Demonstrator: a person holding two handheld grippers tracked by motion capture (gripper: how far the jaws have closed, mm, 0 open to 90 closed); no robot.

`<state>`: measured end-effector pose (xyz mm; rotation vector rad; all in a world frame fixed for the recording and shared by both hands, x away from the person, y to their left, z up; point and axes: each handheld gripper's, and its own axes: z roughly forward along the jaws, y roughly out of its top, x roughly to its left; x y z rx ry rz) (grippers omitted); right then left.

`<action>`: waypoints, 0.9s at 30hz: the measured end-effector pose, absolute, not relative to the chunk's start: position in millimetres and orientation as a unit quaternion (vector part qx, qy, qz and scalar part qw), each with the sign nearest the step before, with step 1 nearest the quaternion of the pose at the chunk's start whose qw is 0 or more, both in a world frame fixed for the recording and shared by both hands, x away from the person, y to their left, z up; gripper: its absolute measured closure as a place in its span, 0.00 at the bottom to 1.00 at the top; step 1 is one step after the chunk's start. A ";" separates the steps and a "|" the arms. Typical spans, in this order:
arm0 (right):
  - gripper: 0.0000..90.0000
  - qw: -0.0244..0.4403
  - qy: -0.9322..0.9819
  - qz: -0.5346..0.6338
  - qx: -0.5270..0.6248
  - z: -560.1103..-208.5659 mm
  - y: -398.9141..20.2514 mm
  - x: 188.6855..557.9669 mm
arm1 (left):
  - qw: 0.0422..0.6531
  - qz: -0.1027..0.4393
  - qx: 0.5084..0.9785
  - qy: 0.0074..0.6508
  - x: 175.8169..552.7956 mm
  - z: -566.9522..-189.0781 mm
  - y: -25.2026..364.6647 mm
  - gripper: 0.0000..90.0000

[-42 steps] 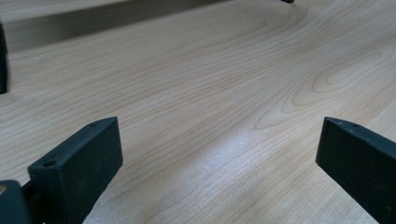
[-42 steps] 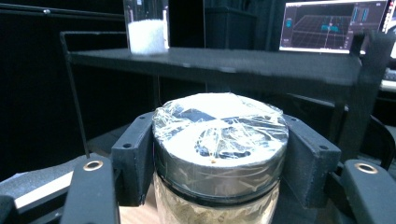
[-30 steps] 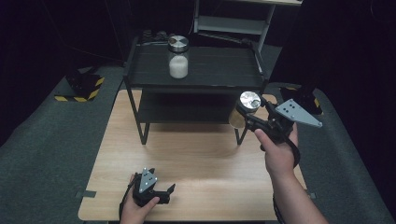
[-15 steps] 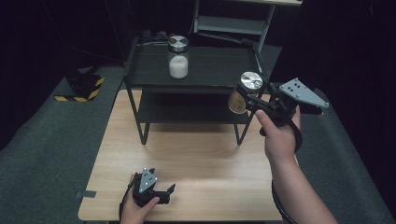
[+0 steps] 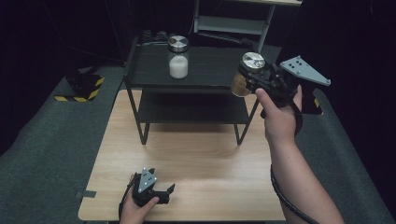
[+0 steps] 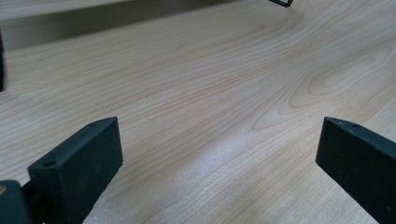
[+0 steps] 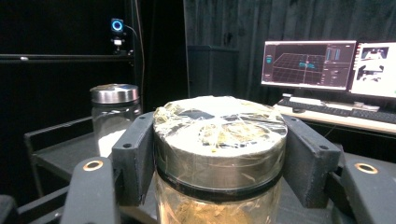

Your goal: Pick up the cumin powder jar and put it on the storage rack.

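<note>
Right tool (image 5: 247, 80) is clamped on our glass jar with brown contents and a round metal lid under crinkled clear film (image 5: 246, 74); both jaws sit on the lid's flank, seen close in the right gripper view (image 7: 219, 154). We hold the jar in the air at the right end of the black metal two-tier shelf rack (image 5: 140, 74), about level with its top tier. Left tool (image 5: 156, 192) rests on the pale wood-grain table (image 5: 210, 163) near its front edge, jaws spread wide with nothing between them.

Risks as we see them: smooth metal plus slick film means low friction, so the jar could slip or tilt in the pads. Coming in low could clip the rack's raised rim. Swinging wide could knock the second glass jar with white powder and steel lid (image 5: 178, 57), which stands mid-tier.
</note>
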<state>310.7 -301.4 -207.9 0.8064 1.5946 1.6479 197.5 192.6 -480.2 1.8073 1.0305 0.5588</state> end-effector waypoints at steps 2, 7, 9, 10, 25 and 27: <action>0.39 0.350 0.616 0.633 0.313 -205.6 -299.0 315.1 | 0.474 0.227 0.738 0.422 197.5 -480.1 193.1 0.01; 0.39 0.354 0.619 0.624 0.319 -200.8 -290.6 328.3 | 0.475 0.226 0.739 0.421 197.4 -480.1 193.4 0.01; 0.38 0.355 0.621 0.620 0.321 -198.8 -287.5 333.9 | 0.474 0.227 0.739 0.421 197.1 -480.0 193.0 0.01; 0.39 0.356 0.623 0.618 0.322 -197.6 -285.0 337.9 | 0.475 0.227 0.739 0.421 197.1 -480.2 193.3 0.01; 0.38 0.361 0.628 0.596 0.345 -194.1 -255.3 375.5 | 0.478 0.223 0.741 0.416 197.5 -480.5 195.4 0.01; 0.38 0.361 0.628 0.595 0.349 -193.2 -252.7 379.1 | 0.477 0.223 0.742 0.415 197.7 -480.3 195.2 0.01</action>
